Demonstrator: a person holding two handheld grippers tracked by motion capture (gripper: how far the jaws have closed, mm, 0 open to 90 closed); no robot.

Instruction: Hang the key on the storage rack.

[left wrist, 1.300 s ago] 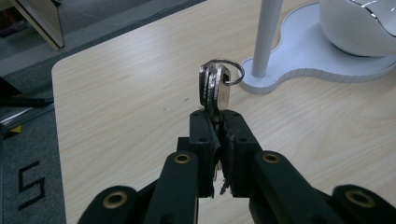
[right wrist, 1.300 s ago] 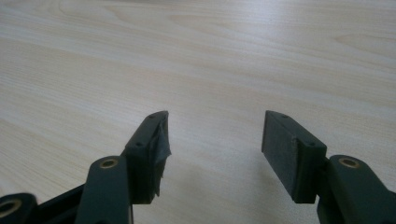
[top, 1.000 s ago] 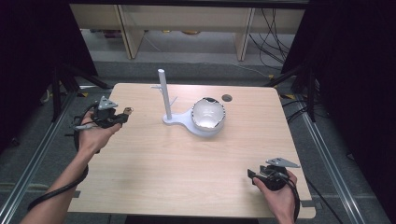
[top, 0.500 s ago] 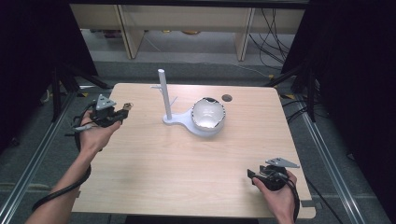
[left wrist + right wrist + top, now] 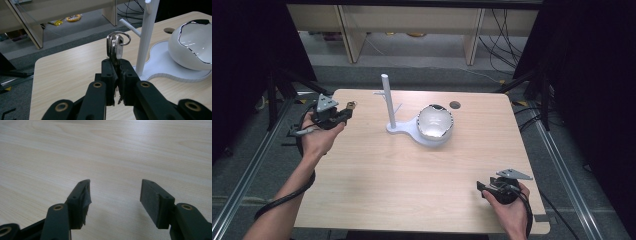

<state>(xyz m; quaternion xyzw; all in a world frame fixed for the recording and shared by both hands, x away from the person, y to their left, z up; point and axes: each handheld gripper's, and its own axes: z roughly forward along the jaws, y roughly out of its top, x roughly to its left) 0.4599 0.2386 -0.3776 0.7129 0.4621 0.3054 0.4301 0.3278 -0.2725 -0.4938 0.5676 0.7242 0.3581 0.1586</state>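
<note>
My left gripper [image 5: 115, 65] is shut on a small bunch of keys [image 5: 115, 48] whose metal ring sticks up above the jaws. In the high view the left gripper [image 5: 347, 111] hovers over the table's far left, with the keys [image 5: 352, 105] at its tip. A white stand [image 5: 386, 100] with a tall post and short side pegs rises from a flat white base [image 5: 404, 128]; a white bowl [image 5: 435, 123] sits on that base. The post [image 5: 148, 35] stands just right of the keys, the bowl [image 5: 192, 45] beyond it. My right gripper [image 5: 114, 195] is open over bare wood, near the front right corner [image 5: 482, 186].
The wooden table [image 5: 412, 170] has a round cable hole [image 5: 455, 105] behind the bowl. Wooden shelving legs and loose cables stand on the floor beyond the far edge. Metal frame rails run along both sides of the table.
My left gripper has drifted a little toward the white stand with the keys in it. The right gripper has stayed still.
</note>
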